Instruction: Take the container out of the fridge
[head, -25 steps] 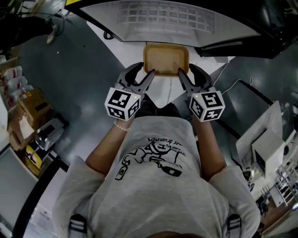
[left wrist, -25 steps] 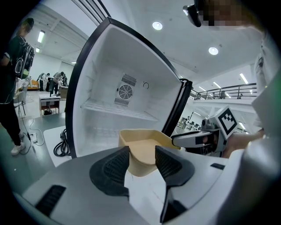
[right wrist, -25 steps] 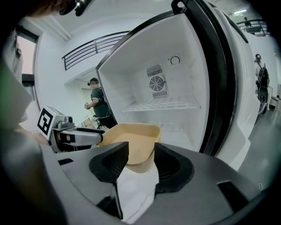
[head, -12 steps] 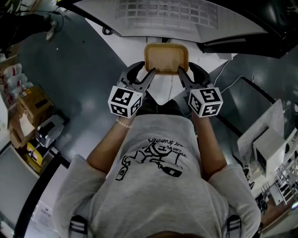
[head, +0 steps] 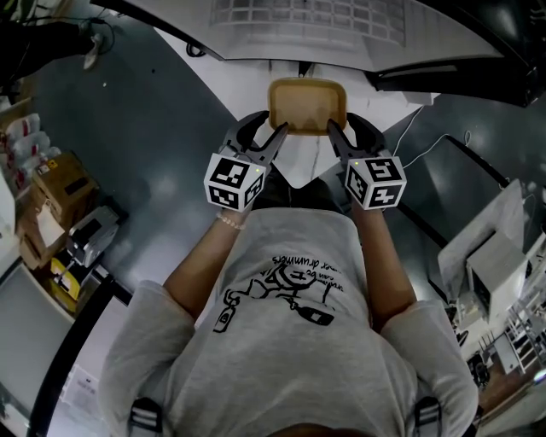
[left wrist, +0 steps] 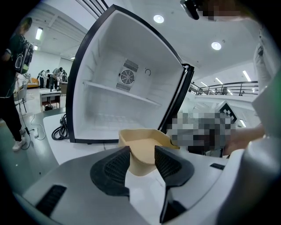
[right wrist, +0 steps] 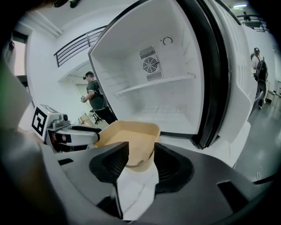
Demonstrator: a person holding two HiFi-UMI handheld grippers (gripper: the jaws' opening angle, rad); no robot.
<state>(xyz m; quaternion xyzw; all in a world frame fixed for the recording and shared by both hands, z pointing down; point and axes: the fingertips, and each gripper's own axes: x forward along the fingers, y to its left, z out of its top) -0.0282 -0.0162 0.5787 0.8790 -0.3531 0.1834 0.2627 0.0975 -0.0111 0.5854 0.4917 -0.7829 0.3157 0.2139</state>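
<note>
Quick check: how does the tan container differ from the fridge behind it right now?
The container is tan; the fridge is white inside with a black frame. The container is small and shallow; the fridge is far larger, with a shelf and a fan vent. The container is outside, its near corners clamped by the left claw and right claw; the fridge stands open on a white surface. Both look empty.

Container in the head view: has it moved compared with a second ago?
Yes. The container has drawn slightly away from the fridge, toward the person; the gap between them is wider.
</note>
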